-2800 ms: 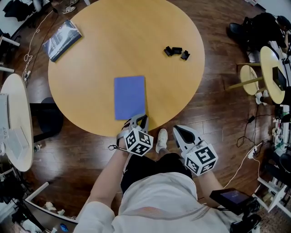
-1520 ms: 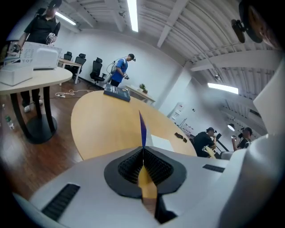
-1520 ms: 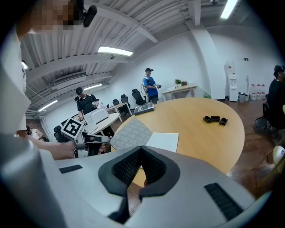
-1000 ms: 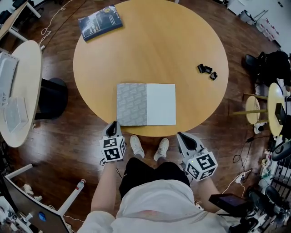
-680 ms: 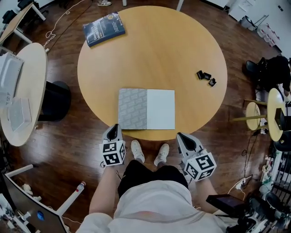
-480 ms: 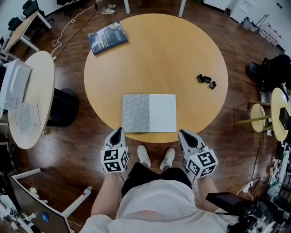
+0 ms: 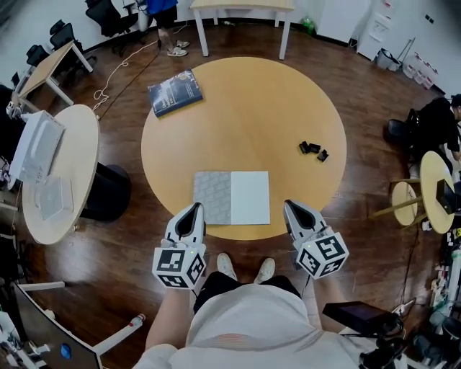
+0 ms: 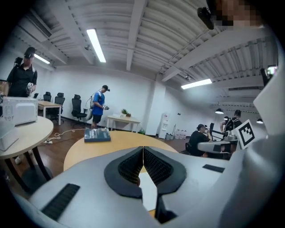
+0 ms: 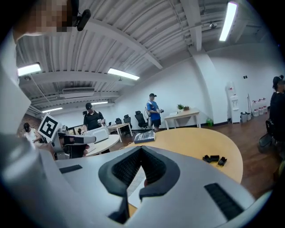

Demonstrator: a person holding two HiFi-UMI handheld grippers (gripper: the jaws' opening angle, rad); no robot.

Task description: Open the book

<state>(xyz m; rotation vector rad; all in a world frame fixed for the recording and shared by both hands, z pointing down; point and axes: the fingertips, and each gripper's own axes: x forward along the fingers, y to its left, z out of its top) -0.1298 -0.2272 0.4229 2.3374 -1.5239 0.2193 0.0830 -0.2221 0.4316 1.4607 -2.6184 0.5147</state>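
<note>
Logging the table state: open book (image 7: 231,197) lies flat at the near edge of the round wooden table (image 7: 245,108), spine running away from the person. Its left page is grey and patterned, its right page plain white.

Left gripper (image 7: 192,209) and right gripper (image 7: 291,207) are held up at the near rim, one on each side of the book and apart from it. In the head view their tips overlap the rim. The left gripper view shows the left gripper (image 8: 143,150) with its jaws pressed together and nothing between them. The right gripper view shows the same for the right gripper (image 9: 141,150): jaws meeting, nothing held. Nothing lies between either gripper and the book.

Count on the table:
- Books: two. One is open. The other is a closed dark blue book (image 7: 175,92) at the far left edge, well apart from the open one.
- Small black parts (image 7: 313,150): one cluster on the right side. The exact number is hard to tell.

Around the table:
- Pale round side table (image 7: 75,137) to the left, carrying a white device (image 7: 36,148).
- Rectangular table (image 7: 241,6) at the far side.
- Person in blue (image 8: 98,107) standing beyond.
- Person's two white shoes (image 7: 227,266) on the dark wood floor (image 7: 144,245) below the rim.
</note>
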